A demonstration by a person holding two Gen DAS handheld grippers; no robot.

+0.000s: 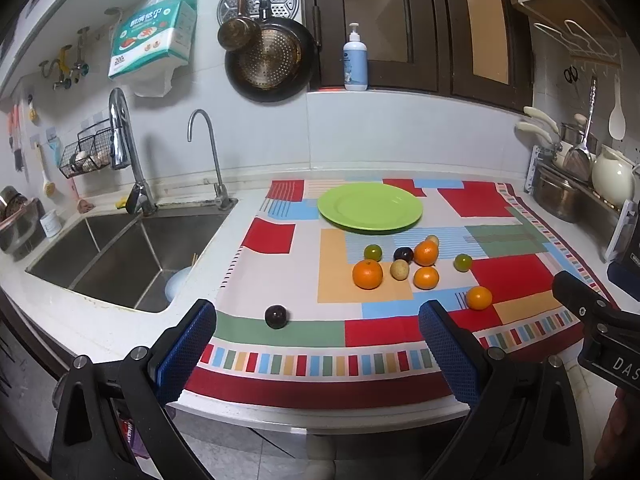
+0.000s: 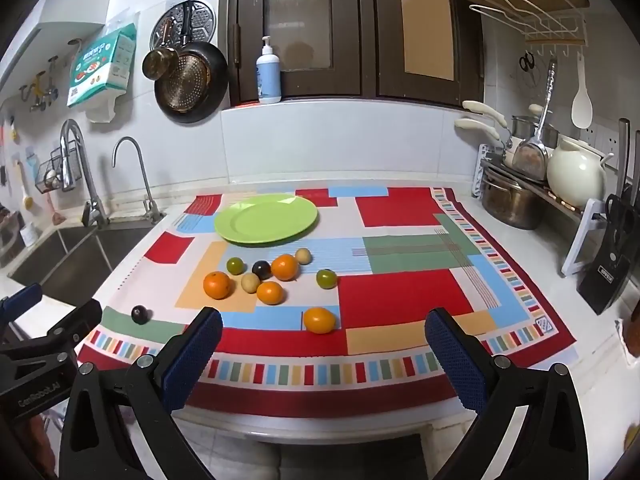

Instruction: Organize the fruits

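Observation:
A green plate (image 1: 370,208) (image 2: 266,219) lies empty at the back of a patchwork cloth (image 1: 500,276) (image 2: 404,292). In front of it lie several fruits: oranges (image 1: 367,274) (image 2: 217,285), green ones (image 1: 463,263) (image 2: 326,279), yellowish ones (image 1: 399,270) (image 2: 250,282) and a dark plum (image 1: 403,255) (image 2: 262,269). One orange (image 1: 479,298) (image 2: 319,320) lies nearer the front. A second dark plum (image 1: 276,317) (image 2: 140,314) lies alone at the front left. My left gripper (image 1: 318,340) is open and empty above the counter's front edge. My right gripper (image 2: 324,344) is open and empty beside it.
A steel sink (image 1: 120,256) (image 2: 68,256) with two taps lies left of the cloth. Pots, a white teapot (image 2: 576,178) and a knife block (image 2: 612,268) stand along the right wall. A soap bottle (image 1: 355,60) stands on the window ledge. Pans hang on the back wall.

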